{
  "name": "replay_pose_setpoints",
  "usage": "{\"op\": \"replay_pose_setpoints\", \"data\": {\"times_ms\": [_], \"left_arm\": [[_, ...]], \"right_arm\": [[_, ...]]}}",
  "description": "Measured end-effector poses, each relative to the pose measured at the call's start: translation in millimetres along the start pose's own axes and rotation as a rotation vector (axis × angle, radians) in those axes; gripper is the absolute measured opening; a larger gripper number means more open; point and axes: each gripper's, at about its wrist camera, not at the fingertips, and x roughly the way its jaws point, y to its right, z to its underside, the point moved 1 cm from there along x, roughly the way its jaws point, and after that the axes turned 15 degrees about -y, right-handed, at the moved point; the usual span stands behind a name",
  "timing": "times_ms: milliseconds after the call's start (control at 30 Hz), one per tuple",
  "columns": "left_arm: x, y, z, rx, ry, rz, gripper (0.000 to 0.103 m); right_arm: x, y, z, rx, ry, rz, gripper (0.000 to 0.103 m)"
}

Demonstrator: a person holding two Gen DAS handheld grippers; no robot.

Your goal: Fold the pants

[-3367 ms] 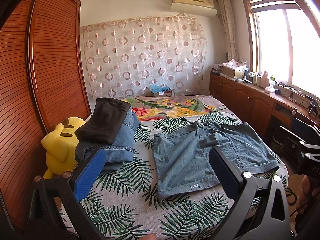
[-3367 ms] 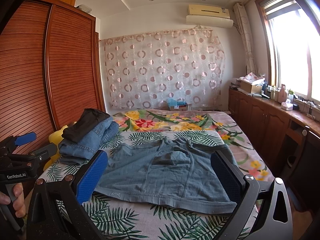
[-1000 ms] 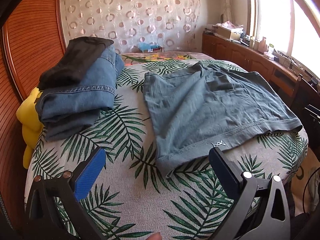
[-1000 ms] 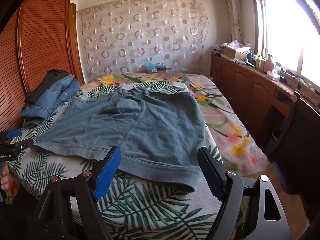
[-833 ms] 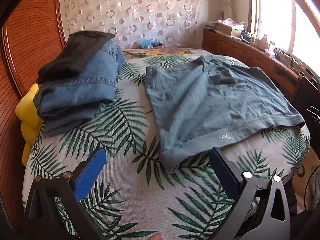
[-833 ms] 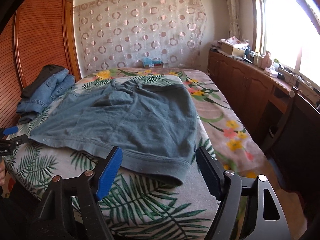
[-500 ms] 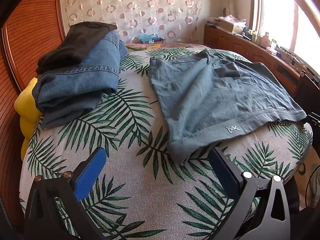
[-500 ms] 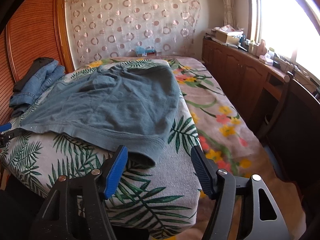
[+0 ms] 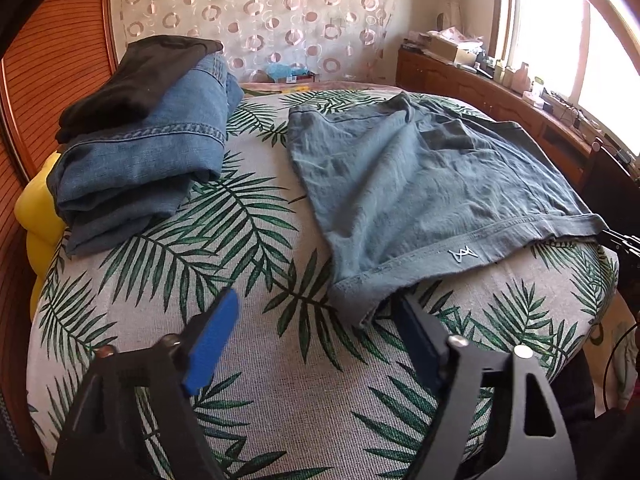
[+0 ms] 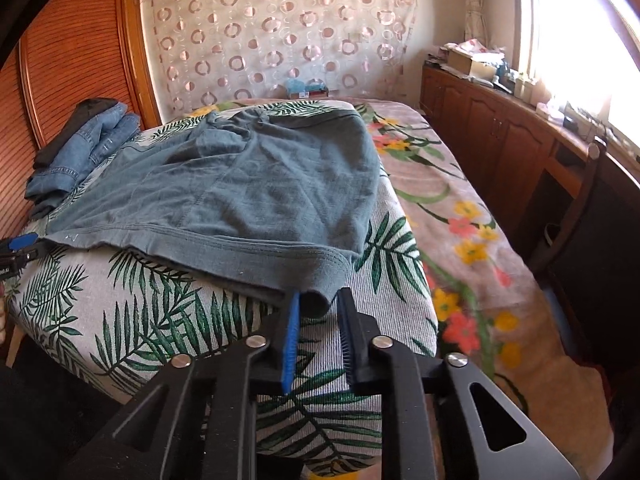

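Observation:
Grey-blue pants (image 9: pixel 420 184) lie spread flat on the bed with the palm-leaf cover (image 9: pixel 224 264). My left gripper (image 9: pixel 316 312) is open, low over the cover, its right finger tucked under the near left hem corner. In the right wrist view the pants (image 10: pixel 256 184) reach the bed's front edge. My right gripper (image 10: pixel 318 300) has narrowed around the near right hem corner (image 10: pixel 320 292), jaws still slightly apart with the cloth between them. The left gripper shows at the far left edge (image 10: pixel 16 250).
A stack of folded jeans with a black garment on top (image 9: pixel 140 128) sits at the bed's left, beside a yellow plush toy (image 9: pixel 36 216). A wooden wardrobe (image 10: pixel 68 64) stands left. Wooden cabinets (image 10: pixel 500 140) and a chair (image 10: pixel 592 216) line the right. A floral blanket (image 10: pixel 448 216) covers the bed's right side.
Both grippers have come down and forward to the near hem corners. The right jaws have closed in from wide open to a narrow gap around the corner. The left jaws have narrowed a little.

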Motion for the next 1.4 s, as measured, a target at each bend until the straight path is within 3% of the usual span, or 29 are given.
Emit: {"op": "replay_pose_setpoints", "data": {"times_ms": [133,267,333,433,633,1000,1167,1200,1233,1300,1400], "left_arm": [[0,0,-2,0.007,-0.001,0.035,0.049],[-1,1,-3,0.015,0.003,0.064,0.034],[-2,2,-3,0.017,0.010,0.080,0.020],[-4,1,-4,0.016,0.011,0.097,0.011],[-14,0,-5,0.027,0.032,0.099,0.004],[-29,-13,-4,-0.018,0.051,0.130,0.004],[-18,-13,-11,-0.050,0.015,0.120,0.032],[-16,-12,-12,-0.051,0.009,0.113,0.047],[-14,-12,-13,-0.054,0.007,0.114,0.054],[-10,-12,-14,-0.061,-0.002,0.125,0.062],[-7,-14,-12,-0.091,-0.005,0.101,0.062]], "right_arm": [[-5,0,-2,-0.003,0.011,0.000,0.012],[-5,4,-6,-0.015,0.013,0.001,0.010],[-2,7,-9,-0.019,0.018,-0.001,0.009],[2,12,-11,-0.025,0.023,-0.004,0.007],[-2,14,-10,-0.041,0.032,-0.001,0.004],[-8,11,-11,-0.084,0.030,0.009,0.002],[3,14,-12,-0.067,0.008,0.006,0.002],[6,14,-13,-0.064,0.004,0.005,0.002],[7,13,-13,-0.062,0.000,0.005,0.002],[11,13,-13,-0.064,-0.003,0.006,0.002],[11,14,-15,-0.060,0.003,0.007,0.002]]}}
